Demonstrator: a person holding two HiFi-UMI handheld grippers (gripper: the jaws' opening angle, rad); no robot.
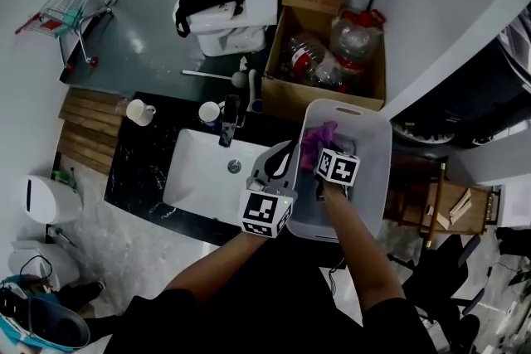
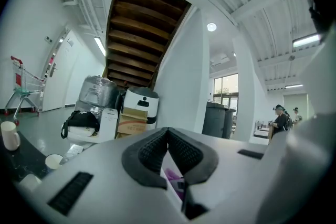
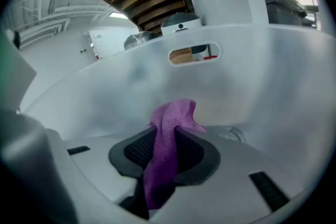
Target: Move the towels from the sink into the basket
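A purple towel (image 3: 170,113) hangs pinched between the pads of my right gripper (image 3: 168,132), which is shut on it. That gripper (image 1: 322,155) points down inside the pale plastic basket (image 1: 373,178), with the towel (image 1: 318,138) bunched near the basket's far wall (image 3: 252,76). My left gripper (image 1: 282,153) hovers over the gap between the white sink (image 1: 199,178) and the basket. Its jaw tips (image 2: 168,131) meet with nothing held. The sink basin shows only its drain (image 1: 235,167).
The sink sits in a black counter (image 1: 137,170) with two cups (image 1: 139,112) and a faucet (image 1: 230,118) at its far edge. Behind the basket stands a cardboard box of bottles (image 1: 328,54). A wooden rack (image 1: 452,207) stands to the basket's right.
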